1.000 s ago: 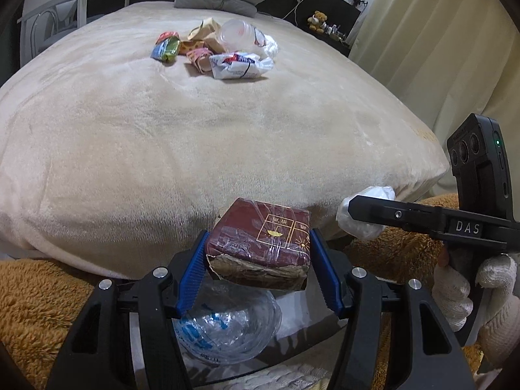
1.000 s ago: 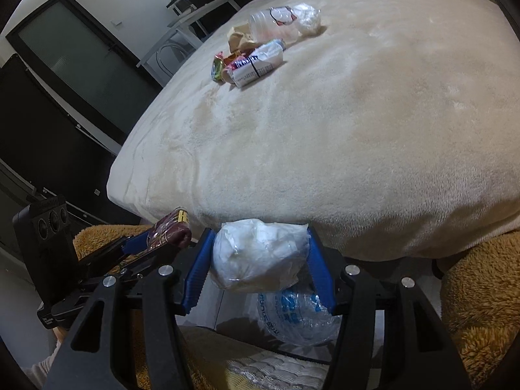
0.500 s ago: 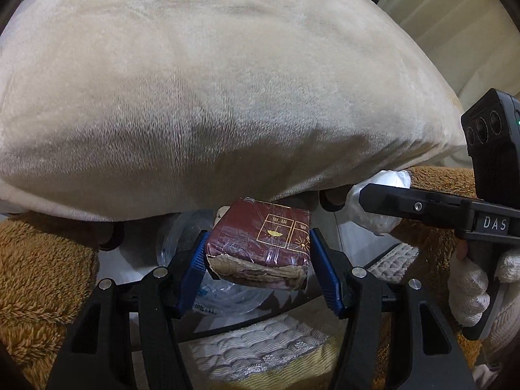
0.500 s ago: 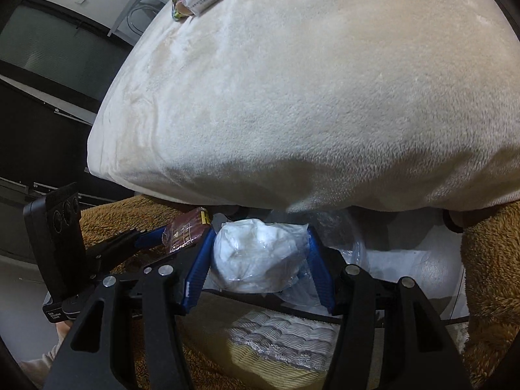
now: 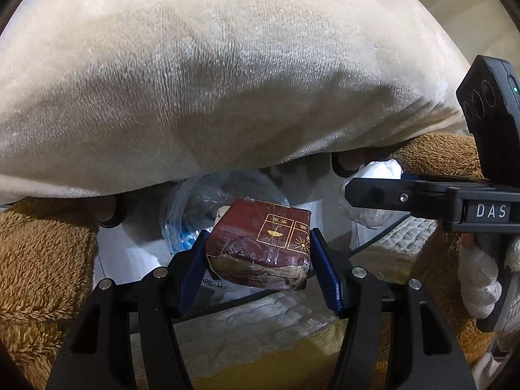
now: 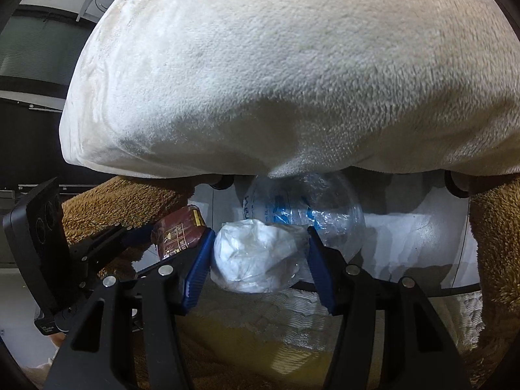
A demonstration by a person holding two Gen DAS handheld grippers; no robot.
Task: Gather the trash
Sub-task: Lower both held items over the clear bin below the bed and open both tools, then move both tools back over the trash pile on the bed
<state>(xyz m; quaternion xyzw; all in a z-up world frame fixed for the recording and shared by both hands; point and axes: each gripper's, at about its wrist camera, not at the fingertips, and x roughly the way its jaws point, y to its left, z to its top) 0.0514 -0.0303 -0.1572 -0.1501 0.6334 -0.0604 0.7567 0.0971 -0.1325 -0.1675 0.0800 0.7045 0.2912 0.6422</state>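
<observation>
Gripping maroon packet [image 5: 260,247], clear bottle [image 5: 208,208] half hidden behind

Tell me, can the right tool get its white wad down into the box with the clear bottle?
Probably yes. The right tool holds the white wad right above the box, with nothing between; the clear bottle leaves room beside it.

crumpled maroon packet [image 5: 260,247] and white wadded bag [image 6: 256,256], above a clear bottle [image 6: 312,211]
</observation>
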